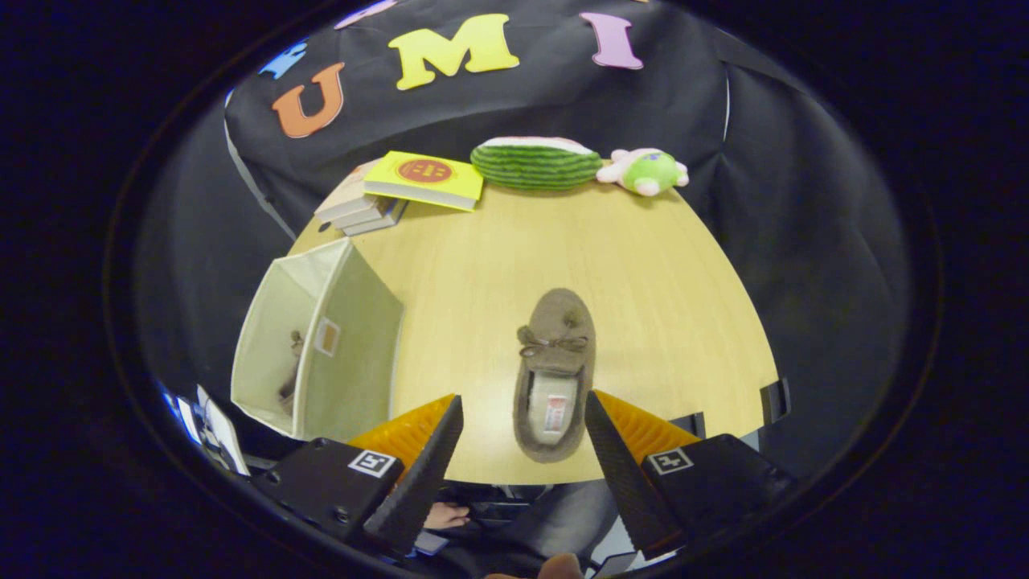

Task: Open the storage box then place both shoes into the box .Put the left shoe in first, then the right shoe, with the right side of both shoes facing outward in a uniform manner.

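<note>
Inside the storage box you can only make out part of a brown shoe low against the inner wall; most of it is hidden by the fabric side, so which way it faces cannot be told. Your gripper is spread wide, its fingers apart with nothing pressed between them. The second brown moccasin slipper lies on the wooden table between and just ahead of the fingertips, touching neither. Its long axis runs straight away from you: heel toward the near table edge, toe with the lace bow pointing toward the far side, opening upward with the pale lining showing. The heel sits close to the near edge. The box lies to the left of the slipper, its open mouth turned leftward, near the left table edge. Bare tabletop stretches right of and beyond the slipper. Along the far edge sit a stack of books, a watermelon plush and a small green plush toy.
</note>
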`<state>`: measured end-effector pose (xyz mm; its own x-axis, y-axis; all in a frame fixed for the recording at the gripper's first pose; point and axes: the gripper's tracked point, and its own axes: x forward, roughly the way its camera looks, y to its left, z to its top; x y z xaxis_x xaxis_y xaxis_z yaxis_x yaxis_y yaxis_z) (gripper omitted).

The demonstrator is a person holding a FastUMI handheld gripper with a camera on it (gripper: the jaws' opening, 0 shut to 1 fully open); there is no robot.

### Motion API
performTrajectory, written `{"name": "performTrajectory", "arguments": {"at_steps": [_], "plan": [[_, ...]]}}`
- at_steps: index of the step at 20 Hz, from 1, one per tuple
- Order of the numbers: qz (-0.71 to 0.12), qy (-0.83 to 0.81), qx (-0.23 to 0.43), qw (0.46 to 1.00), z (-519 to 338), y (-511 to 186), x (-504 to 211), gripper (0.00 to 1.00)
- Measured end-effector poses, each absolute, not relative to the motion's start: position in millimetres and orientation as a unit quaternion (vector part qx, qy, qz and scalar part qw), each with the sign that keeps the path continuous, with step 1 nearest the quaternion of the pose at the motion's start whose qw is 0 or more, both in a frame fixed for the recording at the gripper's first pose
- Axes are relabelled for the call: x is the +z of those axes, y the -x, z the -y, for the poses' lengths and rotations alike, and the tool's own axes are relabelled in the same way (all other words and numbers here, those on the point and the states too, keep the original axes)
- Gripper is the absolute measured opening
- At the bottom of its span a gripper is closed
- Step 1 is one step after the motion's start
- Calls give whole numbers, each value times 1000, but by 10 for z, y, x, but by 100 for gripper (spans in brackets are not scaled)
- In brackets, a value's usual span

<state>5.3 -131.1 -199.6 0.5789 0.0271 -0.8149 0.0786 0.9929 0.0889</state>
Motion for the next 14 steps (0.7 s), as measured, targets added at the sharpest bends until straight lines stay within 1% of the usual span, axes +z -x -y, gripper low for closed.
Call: {"name": "performTrajectory", "arguments": {"at_steps": [1, 2, 8, 11, 12, 14], "plan": [[-469, -62, -16, 881, 1387, -79, -2076, 98], [-480, -71, -16, 875, 1457, -111, -2163, 94], [-543, -114, -14, 832, 1640, -223, -2681, 92], [-557, -118, -14, 822, 1709, -289, -2823, 83], [-561, -124, -15, 818, 1720, -308, -2869, 78], [-568, -133, -15, 812, 1740, -335, -2950, 63]]}}
